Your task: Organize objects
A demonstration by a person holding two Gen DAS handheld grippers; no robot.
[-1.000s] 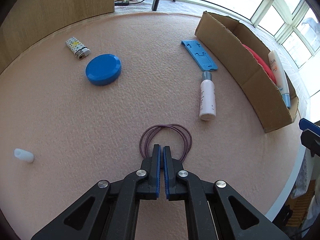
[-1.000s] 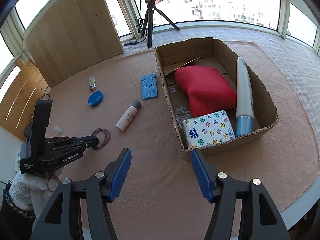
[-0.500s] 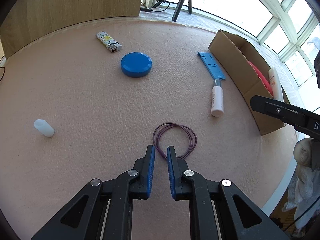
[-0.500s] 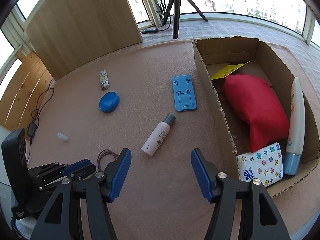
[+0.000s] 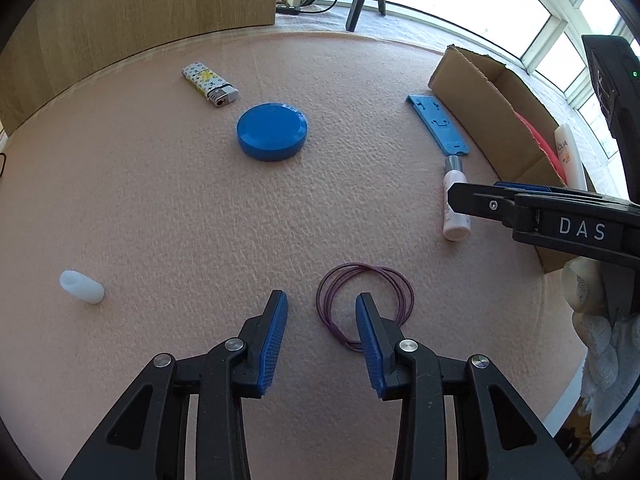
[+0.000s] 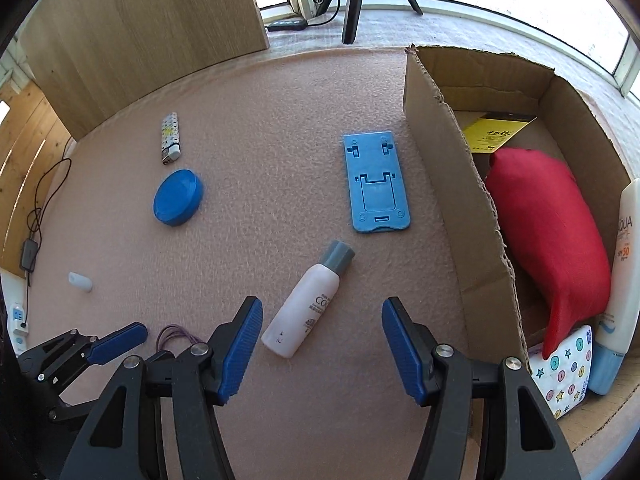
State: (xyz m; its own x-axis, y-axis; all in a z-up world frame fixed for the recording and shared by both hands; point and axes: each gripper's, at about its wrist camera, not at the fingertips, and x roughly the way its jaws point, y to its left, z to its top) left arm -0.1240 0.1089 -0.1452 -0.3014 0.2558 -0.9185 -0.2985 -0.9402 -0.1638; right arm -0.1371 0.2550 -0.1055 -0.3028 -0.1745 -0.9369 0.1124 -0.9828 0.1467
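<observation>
A loop of thin purple bands [image 5: 360,267] lies on the pink felt table [image 5: 160,200]. My left gripper [image 5: 321,296] is open just above it, the loop's near-left edge between the fingers and the right finger over its inside. A white bottle with a grey cap [image 6: 308,312] lies on its side. My right gripper [image 6: 322,304] is open, with the bottle's base in the gap between the fingers. The cardboard box [image 6: 440,100] stands at the right, holding a red pouch [image 6: 548,220], a sunscreen tube [image 6: 618,280] and a patterned tissue pack [image 6: 564,376].
A blue round lid [image 5: 272,131], a patterned lighter [image 5: 208,86], a blue phone stand [image 6: 376,182] and a small white cap [image 5: 82,287] lie scattered on the felt. A wooden panel [image 6: 140,32] stands at the back left. A gloved hand [image 5: 592,320] holds the right gripper near the table's right edge.
My left gripper has opened from shut and drawn back slightly from the purple loop. My right gripper has swung from over the box leftward and down to the white bottle.
</observation>
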